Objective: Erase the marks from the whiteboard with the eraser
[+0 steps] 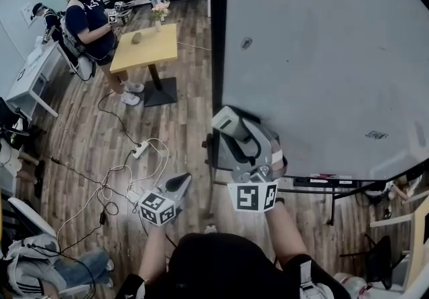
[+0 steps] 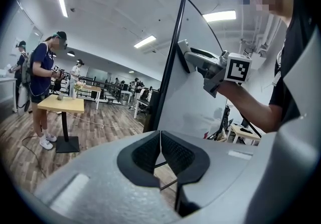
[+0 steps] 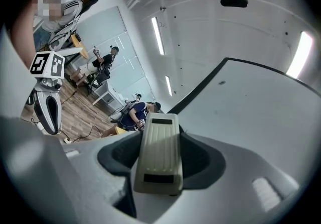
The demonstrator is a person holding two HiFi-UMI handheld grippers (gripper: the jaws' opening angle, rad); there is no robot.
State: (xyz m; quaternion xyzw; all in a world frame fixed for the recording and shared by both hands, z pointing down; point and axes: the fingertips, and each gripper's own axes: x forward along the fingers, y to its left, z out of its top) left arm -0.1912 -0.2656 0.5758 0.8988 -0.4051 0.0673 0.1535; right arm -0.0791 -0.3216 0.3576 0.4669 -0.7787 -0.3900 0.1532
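A large whiteboard [image 1: 322, 56] stands on the right in the head view. It carries a small dark mark [image 1: 247, 43] near its upper left and a scribbled mark [image 1: 377, 135] at the lower right. My right gripper [image 1: 231, 123] is shut on a cream eraser [image 1: 226, 120] and sits close to the board's lower left edge. In the right gripper view the eraser [image 3: 159, 152] lies clamped between the jaws, pointing at the whiteboard [image 3: 251, 112]. My left gripper [image 1: 181, 184] hangs lower left over the floor, away from the board, with its pads [image 2: 150, 155] pressed together and nothing held.
A yellow table [image 1: 146, 46] stands on the wooden floor at the far left, with a person [image 1: 90, 19] beside it. Cables and a power strip [image 1: 139, 150] lie on the floor. A white desk [image 1: 27, 76] runs along the left wall. The board's tray [image 1: 322, 178] holds markers.
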